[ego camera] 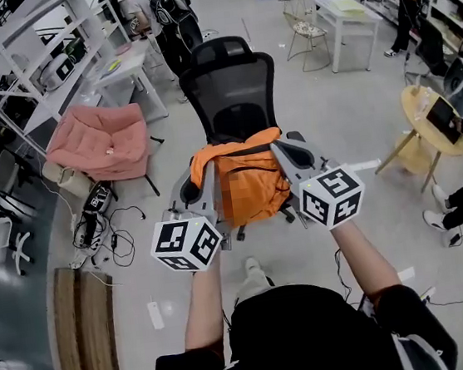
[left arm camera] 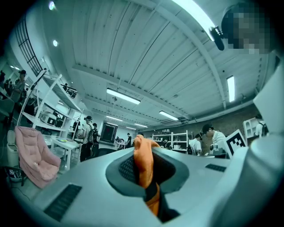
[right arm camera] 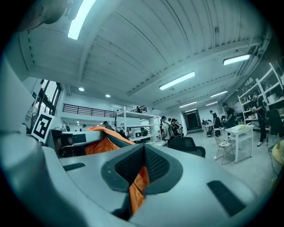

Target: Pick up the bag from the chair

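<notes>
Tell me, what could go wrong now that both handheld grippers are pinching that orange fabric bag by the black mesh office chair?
1. Slipping: the left gripper and the right gripper are each shut on only a thin fold of the orange fabric bag, so the cloth might pull free under the bag's weight.
2. Snagging: the bag is close against the black mesh office chair, so a loose strap could catch on it during the lift.
</notes>
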The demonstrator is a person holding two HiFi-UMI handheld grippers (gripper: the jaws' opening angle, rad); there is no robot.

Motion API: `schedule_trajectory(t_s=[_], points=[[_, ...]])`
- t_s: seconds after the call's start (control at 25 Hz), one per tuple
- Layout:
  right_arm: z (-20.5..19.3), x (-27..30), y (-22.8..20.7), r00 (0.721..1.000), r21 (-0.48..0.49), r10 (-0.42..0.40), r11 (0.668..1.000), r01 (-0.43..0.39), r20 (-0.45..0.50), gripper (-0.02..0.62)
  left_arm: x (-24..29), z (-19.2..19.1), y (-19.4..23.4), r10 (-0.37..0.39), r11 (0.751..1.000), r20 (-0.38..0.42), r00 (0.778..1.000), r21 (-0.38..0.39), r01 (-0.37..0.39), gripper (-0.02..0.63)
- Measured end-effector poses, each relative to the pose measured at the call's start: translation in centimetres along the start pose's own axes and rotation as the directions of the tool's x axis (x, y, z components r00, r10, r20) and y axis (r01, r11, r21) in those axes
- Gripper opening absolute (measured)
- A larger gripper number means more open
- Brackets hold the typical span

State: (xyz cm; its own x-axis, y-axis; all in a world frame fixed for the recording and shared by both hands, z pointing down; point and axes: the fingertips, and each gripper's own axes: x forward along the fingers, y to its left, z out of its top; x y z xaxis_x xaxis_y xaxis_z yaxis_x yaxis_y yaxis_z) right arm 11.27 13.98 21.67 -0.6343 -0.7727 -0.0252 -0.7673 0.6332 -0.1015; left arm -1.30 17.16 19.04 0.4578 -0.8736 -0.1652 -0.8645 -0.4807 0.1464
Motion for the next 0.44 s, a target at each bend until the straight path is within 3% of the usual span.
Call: schedule_trajectory(t_s=[0.44], points=[[-0.2,0.3,1.1,1.000,-0.005,0.001,1.000,-0.001,-0.009,0.000,-0.8,0.4,1.1,0.008,1.000,0.001,1.000,0.003,-0.008,0.025]])
